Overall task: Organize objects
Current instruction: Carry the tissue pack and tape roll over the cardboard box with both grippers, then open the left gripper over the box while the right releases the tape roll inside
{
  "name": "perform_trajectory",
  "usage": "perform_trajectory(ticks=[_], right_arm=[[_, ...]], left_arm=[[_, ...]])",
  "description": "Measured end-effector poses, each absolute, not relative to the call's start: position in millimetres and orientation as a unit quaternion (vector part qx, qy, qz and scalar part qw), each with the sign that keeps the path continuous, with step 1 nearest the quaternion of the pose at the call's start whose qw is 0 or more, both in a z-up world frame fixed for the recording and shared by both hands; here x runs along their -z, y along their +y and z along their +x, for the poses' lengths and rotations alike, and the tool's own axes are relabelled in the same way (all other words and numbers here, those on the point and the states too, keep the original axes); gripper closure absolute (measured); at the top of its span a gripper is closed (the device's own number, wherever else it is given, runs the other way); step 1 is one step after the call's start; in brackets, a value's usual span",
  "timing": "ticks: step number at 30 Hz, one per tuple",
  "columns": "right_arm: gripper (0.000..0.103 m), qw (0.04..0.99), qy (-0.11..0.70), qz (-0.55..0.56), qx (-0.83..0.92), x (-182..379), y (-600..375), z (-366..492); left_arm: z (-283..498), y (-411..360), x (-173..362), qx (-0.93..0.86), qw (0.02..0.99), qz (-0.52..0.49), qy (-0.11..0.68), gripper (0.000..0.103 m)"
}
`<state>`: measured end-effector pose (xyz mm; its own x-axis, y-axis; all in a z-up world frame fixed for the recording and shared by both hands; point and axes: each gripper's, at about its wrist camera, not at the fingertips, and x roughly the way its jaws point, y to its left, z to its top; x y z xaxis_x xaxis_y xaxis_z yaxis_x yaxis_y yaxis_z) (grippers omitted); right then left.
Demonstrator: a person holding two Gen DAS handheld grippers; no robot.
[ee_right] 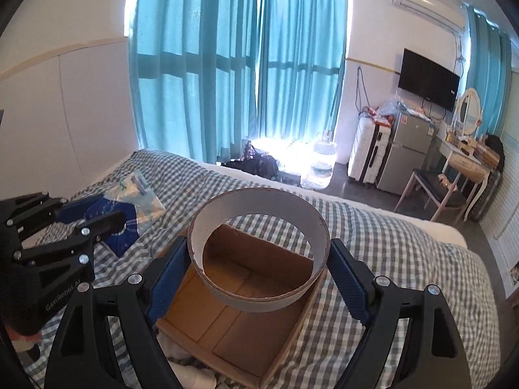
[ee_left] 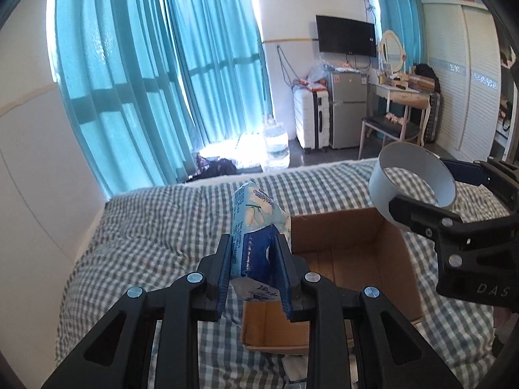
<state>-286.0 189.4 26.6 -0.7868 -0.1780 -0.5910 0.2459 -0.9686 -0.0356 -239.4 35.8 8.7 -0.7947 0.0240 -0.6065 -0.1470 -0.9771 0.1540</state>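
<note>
My left gripper [ee_left: 254,259] is shut on a blue and white tissue pack [ee_left: 256,223] and holds it above the bed, just left of an open cardboard box [ee_left: 350,259]. My right gripper [ee_right: 259,262] is shut on a wide white cardboard ring [ee_right: 259,249] and holds it above the same box [ee_right: 240,324], whose inside is bare. The ring [ee_left: 412,183] also shows in the left wrist view, over the box's far right corner. The left gripper [ee_right: 107,223] with the pack [ee_right: 139,194] shows in the right wrist view, left of the box.
The box sits on a bed with a grey checked cover [ee_left: 155,227]. A white wall [ee_left: 32,162] runs along the bed's left side. Beyond the bed are teal curtains [ee_left: 136,81], water jugs [ee_left: 275,142], a suitcase, a small fridge [ee_left: 347,110], a chair and a dressing table.
</note>
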Motion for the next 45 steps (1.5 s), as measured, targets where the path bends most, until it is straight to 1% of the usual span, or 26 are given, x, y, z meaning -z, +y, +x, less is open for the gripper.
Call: perform_trajectory(ticks=[4, 9, 20, 25, 27, 28, 29, 30, 31, 32, 33, 37, 39, 42, 45], right_arm=[[0.019, 0.110, 0.061, 0.323, 0.938, 3.3, 194.9, -310.8], [0.019, 0.112, 0.049, 0.337, 0.934, 25.5, 204.5, -328.5], [0.019, 0.112, 0.047, 0.351, 0.928, 54.5, 208.2, -337.6], [0.018, 0.116, 0.023, 0.355, 0.927, 62.3, 215.9, -339.8], [0.018, 0.120, 0.005, 0.357, 0.926, 64.3, 221.1, -340.1], [0.018, 0.120, -0.004, 0.357, 0.927, 64.0, 224.1, -340.3], [0.018, 0.116, -0.008, 0.356, 0.927, 62.7, 226.5, -339.8], [0.015, 0.111, -0.012, 0.355, 0.928, 60.3, 228.9, -339.1], [0.009, 0.109, -0.020, 0.352, 0.929, 56.2, 232.0, -337.3], [0.008, 0.112, -0.029, 0.349, 0.930, 51.7, 234.4, -335.5], [0.006, 0.115, -0.037, 0.345, 0.931, 45.4, 237.1, -332.0], [0.005, 0.108, -0.028, 0.330, 0.937, 17.4, 240.2, -314.2], [0.004, 0.105, -0.018, 0.319, 0.942, -1.9, 241.7, -299.8], [0.003, 0.100, -0.005, 0.300, 0.949, -30.7, 242.2, -275.4], [0.002, 0.092, 0.011, 0.276, 0.957, -60.2, 241.4, -247.9]], left_arm=[[-252.2, 42.2, 24.5, -0.934, 0.053, -0.340, 0.093, 0.077], [-261.6, 51.7, 52.1, -0.928, 0.058, -0.354, 0.102, 0.077], [-285.0, 62.9, 79.3, -0.918, 0.058, -0.378, 0.108, 0.077], [-290.4, 65.2, 84.5, -0.918, 0.057, -0.378, 0.104, 0.077], [-289.5, 66.5, 86.0, -0.919, 0.063, -0.374, 0.104, 0.070], [-288.6, 68.1, 85.4, -0.920, 0.068, -0.370, 0.107, 0.069], [-286.6, 69.5, 84.5, -0.922, 0.069, -0.365, 0.110, 0.062], [-284.0, 71.2, 82.8, -0.924, 0.068, -0.358, 0.114, 0.044], [-281.1, 72.3, 80.0, -0.926, 0.067, -0.352, 0.115, 0.034], [-278.1, 73.0, 76.5, -0.928, 0.066, -0.347, 0.116, 0.017], [-274.4, 72.9, 72.3, -0.931, 0.066, -0.339, 0.115, 0.011], [-263.7, 70.9, 51.4, -0.934, 0.059, -0.333, 0.111, 0.010], [-255.4, 68.4, 37.6, -0.938, 0.051, -0.325, 0.106, 0.008], [-234.5, 63.0, 9.2, -0.948, 0.045, -0.301, 0.097, 0.004], [-216.7, 58.1, -16.2, -0.954, 0.042, -0.282, 0.091, 0.002]])
